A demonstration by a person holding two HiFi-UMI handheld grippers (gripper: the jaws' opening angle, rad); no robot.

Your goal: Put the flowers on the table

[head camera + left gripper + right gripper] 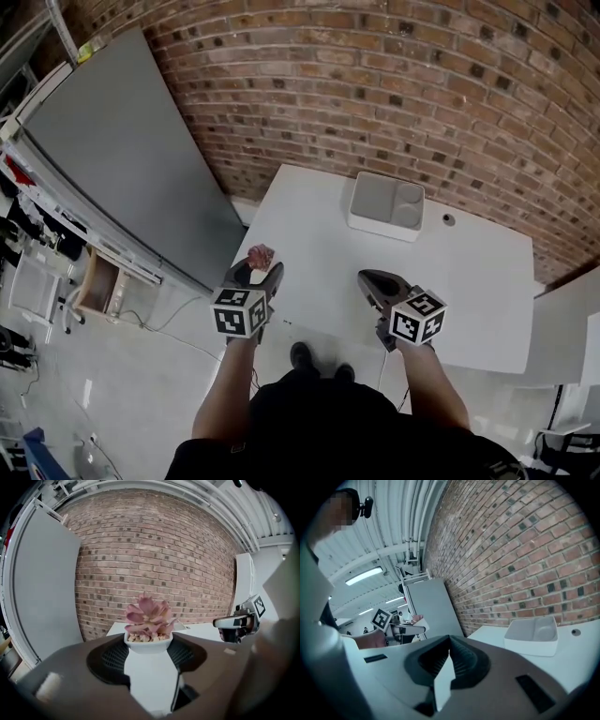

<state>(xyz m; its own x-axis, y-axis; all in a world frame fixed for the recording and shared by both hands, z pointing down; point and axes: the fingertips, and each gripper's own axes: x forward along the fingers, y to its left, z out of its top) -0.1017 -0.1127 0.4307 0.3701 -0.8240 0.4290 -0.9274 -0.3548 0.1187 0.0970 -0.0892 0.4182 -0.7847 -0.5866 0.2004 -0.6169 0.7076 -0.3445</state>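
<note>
The flowers are a pink succulent in a small white pot. My left gripper is shut on the pot, whose sides are pressed between the two jaws in the left gripper view. It holds the plant upright by the left edge of the white table. My right gripper hovers over the table's front middle, shut and empty, its jaws meeting at the tips. In the right gripper view, the left gripper and the plant show at the left.
A white two-compartment tray stands at the back of the table against the brick wall; it also shows in the right gripper view. A grey panel leans left of the table. A small round hole lies beside the tray.
</note>
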